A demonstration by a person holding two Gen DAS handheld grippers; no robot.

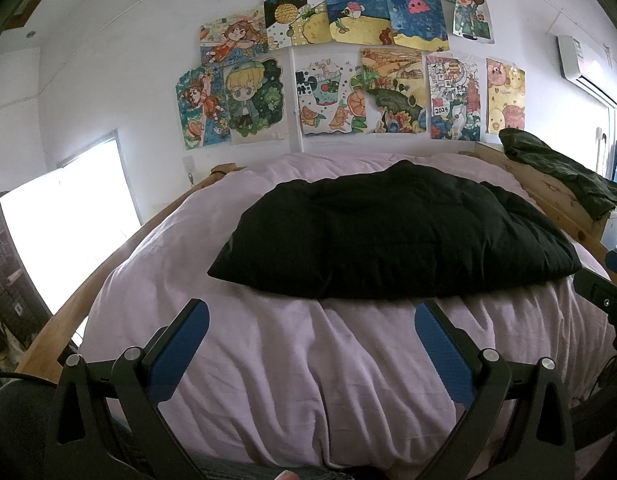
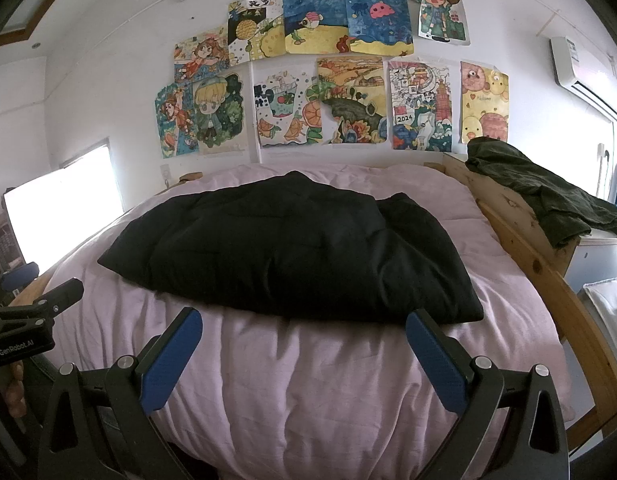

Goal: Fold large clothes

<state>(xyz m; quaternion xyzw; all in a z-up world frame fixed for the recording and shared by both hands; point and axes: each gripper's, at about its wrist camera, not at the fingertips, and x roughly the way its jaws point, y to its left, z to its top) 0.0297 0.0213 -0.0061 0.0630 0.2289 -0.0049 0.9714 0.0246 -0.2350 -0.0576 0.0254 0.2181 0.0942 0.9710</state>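
- The black padded garment (image 1: 392, 236) lies folded into a thick bundle on the pale lilac bedcover (image 1: 292, 368), mid-bed, clear of both grippers.
- The left gripper (image 1: 311, 320) hangs just short of the garment's near edge, blue pads wide apart, holding nothing.
- The right gripper (image 2: 303, 325) does likewise, spread and bare.
- "GenRobot.AI" reads in white on the left gripper's body in the right wrist view.
- One wall drawing (image 2: 422, 106) bears "2024".
- A dark green garment (image 2: 544, 194) drapes the wooden bed frame (image 2: 524, 256).

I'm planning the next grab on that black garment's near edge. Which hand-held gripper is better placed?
Right, marginally. The right hand-held gripper is open with one fingertip almost at the black garment's near corner. The left hand-held gripper, also open, faces its middle.
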